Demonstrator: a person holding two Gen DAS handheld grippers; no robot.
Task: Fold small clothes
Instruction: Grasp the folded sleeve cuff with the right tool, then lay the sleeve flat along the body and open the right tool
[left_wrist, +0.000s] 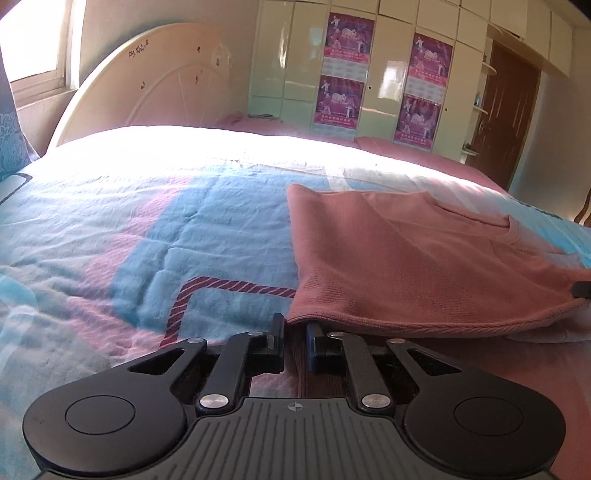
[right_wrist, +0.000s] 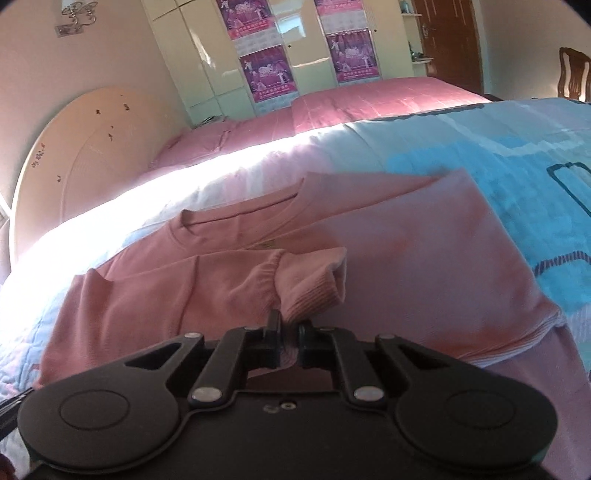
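Sunlight washes over the bed (left_wrist: 110, 229), with a pale headboard (left_wrist: 155, 85) at the left and a wardrobe (left_wrist: 280, 74) hung with purple posters behind. On the blue-and-pink quilt lies my pink top (left_wrist: 388, 258), flat, neck away from me.

My left claw (left_wrist: 294, 334) is clenched on the near hem corner of the top; cloth runs between the pads. In the right wrist view, my right claw (right_wrist: 289, 328) is clenched on the ribbed cuff (right_wrist: 314, 291) of a sleeve that lies folded across the body.

Risks, as I judge them: both grips are thin pinches at an edge, so a quick lift could pull the fabric free. If one hand moves ahead of the other, the body will skew and the fold will land crooked. The folded sleeve could also drag open, and the quilt beneath is soft and may bunch under a dragged hem.

The top's long axis runs from the hem nearest me to the collar (right_wrist: 240, 218), which points toward the wardrobe side of the bed.
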